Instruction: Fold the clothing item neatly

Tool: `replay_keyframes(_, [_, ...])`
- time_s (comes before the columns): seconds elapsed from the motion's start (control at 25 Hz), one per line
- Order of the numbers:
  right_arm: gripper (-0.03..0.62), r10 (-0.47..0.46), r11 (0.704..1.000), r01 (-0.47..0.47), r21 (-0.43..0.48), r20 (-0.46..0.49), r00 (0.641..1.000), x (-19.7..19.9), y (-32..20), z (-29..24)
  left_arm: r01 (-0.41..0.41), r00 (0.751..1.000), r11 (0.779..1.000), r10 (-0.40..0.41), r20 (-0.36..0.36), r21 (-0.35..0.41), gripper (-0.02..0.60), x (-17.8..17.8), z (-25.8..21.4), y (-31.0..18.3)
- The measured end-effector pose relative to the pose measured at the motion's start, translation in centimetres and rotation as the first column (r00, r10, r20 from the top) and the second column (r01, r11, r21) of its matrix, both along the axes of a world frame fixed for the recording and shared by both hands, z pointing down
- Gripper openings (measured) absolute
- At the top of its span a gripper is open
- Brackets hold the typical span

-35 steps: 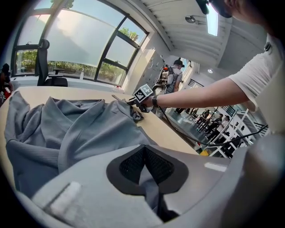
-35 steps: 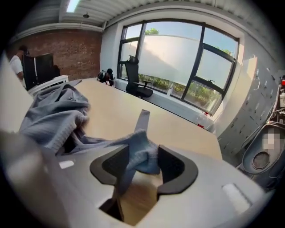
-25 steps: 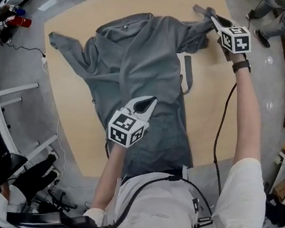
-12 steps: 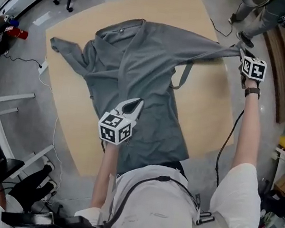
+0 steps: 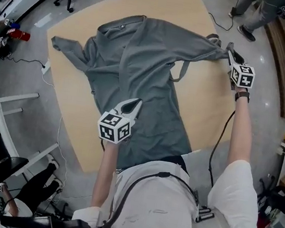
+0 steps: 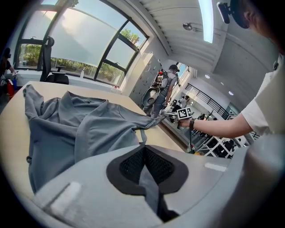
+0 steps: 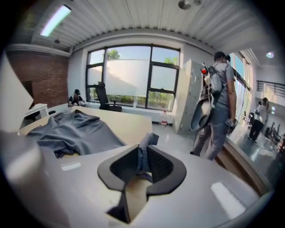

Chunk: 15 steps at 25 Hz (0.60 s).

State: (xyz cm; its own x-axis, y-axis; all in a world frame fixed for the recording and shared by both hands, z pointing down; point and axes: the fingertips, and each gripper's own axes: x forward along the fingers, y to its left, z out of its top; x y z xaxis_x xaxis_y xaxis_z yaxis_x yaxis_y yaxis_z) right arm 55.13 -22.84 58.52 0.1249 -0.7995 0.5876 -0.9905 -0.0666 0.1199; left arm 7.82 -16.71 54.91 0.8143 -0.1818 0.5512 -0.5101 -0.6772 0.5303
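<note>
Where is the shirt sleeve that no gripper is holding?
In the head view, the free sleeve lies flat on the left side of the table, near its edge, far across the grey shirt from the right gripper.

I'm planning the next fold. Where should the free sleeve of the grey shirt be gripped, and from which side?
Probably the cuff end of the free sleeve, approached from the table edge beyond it: it lies flat, stretched outward, tip exposed.

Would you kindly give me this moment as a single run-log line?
grey long-sleeved shirt spread on tan wooden table | right gripper: shut on sleeve end | left gripper: shut, over shirt's lower body
</note>
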Motion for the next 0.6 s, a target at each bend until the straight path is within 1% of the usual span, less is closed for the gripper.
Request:
replay_keyframes(0.04, [0.061, -0.062, 0.997, 0.063, 0.041, -0.021, 0.998, -1.4, -0.9, -1.9, 0.003, 1.000, 1.000, -0.003, -0.006, 0.005, 0.000, 0.0, -0.3, -0.1])
replay_keyframes(0.08, [0.061, -0.131, 0.988, 0.134, 0.077, -0.043, 0.990, -3.1, -1.9, -4.1, 0.009, 1.000, 1.000, -0.009, -0.014, 0.010, 0.000, 0.1, -0.6, -0.2])
replay_keyframes(0.12, [0.061, -0.205, 0.972, 0.211, 0.106, -0.065, 0.977, -5.0, -3.0, -6.3, 0.017, 1.000, 1.000, -0.017, -0.023, 0.016, 0.000, 0.1, -0.9, -0.4])
replay_keyframes(0.16, [0.061, -0.279, 0.948, 0.288, 0.132, -0.083, 0.957, -7.1, -4.0, -8.6, 0.027, 0.999, 0.999, -0.026, -0.032, 0.021, 0.000, 0.2, -1.2, -0.5])
replay_keyframes(0.2, [0.061, -0.352, 0.919, 0.364, 0.154, -0.097, 0.931, -9.5, -4.9, -10.9, 0.037, 0.999, 0.999, -0.036, -0.041, 0.026, 0.000, 0.1, -1.6, -0.7])
replay_keyframes(0.24, [0.061, -0.425, 0.882, 0.438, 0.174, -0.109, 0.899, -12.1, -5.7, -13.1, 0.048, 0.998, 0.998, -0.047, -0.049, 0.030, 0.000, 0.0, -1.9, -0.8])
replay_keyframes(0.28, [0.061, -0.497, 0.837, 0.512, 0.192, -0.121, 0.859, -14.9, -6.4, -15.2, 0.062, 0.997, 0.998, -0.060, -0.057, 0.033, 0.000, -0.3, -2.2, -0.9])
replay_keyframes(0.32, [0.061, -0.568, 0.785, 0.584, 0.206, -0.135, 0.812, -18.0, -7.0, -17.1, 0.078, 0.995, 0.996, -0.076, -0.063, 0.037, 0.000, -0.8, -2.5, -1.0])
replay_keyframes(0.36, [0.061, -0.635, 0.727, 0.653, 0.213, -0.153, 0.757, -21.4, -7.6, -18.8, 0.099, 0.993, 0.994, -0.096, -0.070, 0.038, 0.000, -1.5, -2.6, -1.0])
replay_keyframes(0.48, [0.061, -0.792, 0.543, 0.810, 0.220, -0.185, 0.581, -32.7, -8.5, -22.0, 0.187, 0.979, 0.982, -0.184, -0.091, 0.026, 0.000, -5.0, -2.6, -1.2])
replay_keyframes(0.56, [0.063, -0.876, 0.412, 0.883, 0.226, -0.169, 0.452, -40.3, -8.0, -22.5, 0.258, 0.962, 0.966, -0.256, -0.096, 0.012, 0.000, -7.9, -2.2, -1.0])
replay_keyframes(0.6, [0.063, -0.909, 0.351, 0.909, 0.223, -0.154, 0.388, -43.8, -7.5, -22.3, 0.296, 0.951, 0.955, -0.294, -0.094, 0.003, 0.000, -9.5, -1.9, -0.9])
